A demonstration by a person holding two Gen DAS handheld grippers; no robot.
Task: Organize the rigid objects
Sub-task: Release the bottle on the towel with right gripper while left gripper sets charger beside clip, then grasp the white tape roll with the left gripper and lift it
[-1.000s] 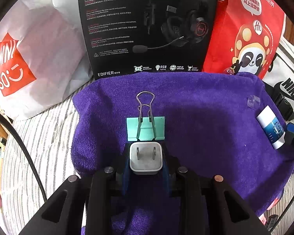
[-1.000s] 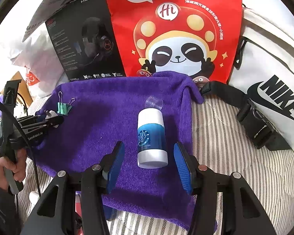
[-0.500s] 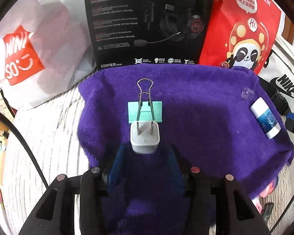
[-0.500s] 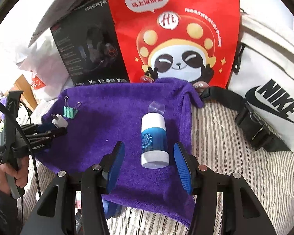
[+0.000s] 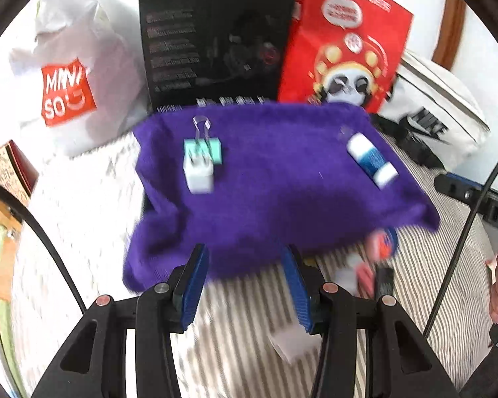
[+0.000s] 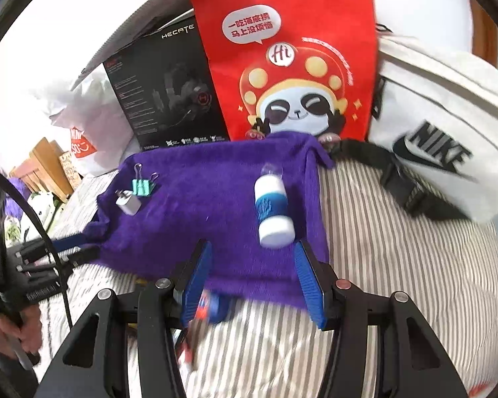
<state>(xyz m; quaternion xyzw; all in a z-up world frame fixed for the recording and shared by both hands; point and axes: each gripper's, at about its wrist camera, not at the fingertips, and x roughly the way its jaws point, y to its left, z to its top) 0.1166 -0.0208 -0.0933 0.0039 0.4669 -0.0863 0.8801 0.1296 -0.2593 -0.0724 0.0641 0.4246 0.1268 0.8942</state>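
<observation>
A purple towel (image 5: 275,179) (image 6: 199,219) lies on a striped bed. On its left part a white plug adapter (image 5: 198,175) (image 6: 128,201) rests against a green binder clip (image 5: 205,151) (image 6: 143,186). A white and blue tube (image 5: 371,160) (image 6: 273,208) lies on the towel's right side. My left gripper (image 5: 245,278) is open and empty, drawn back over the towel's near edge. My right gripper (image 6: 254,275) is open too, just short of the tube, with nothing between its fingers. The left gripper (image 6: 54,253) also shows at the towel's left edge, held by a hand.
A black headset box (image 5: 215,39) (image 6: 169,93), a red panda bag (image 5: 345,46) (image 6: 289,63), a white MINISO bag (image 5: 69,76) and a white Nike bag (image 6: 441,146) stand behind the towel. Small loose items (image 5: 375,258) lie on the striped sheet (image 6: 398,248) at the towel's near edge.
My left gripper let go of the white adapter, leaving it by the binder clip, and drew back and up. The right gripper also pulled back a little from the tube.
</observation>
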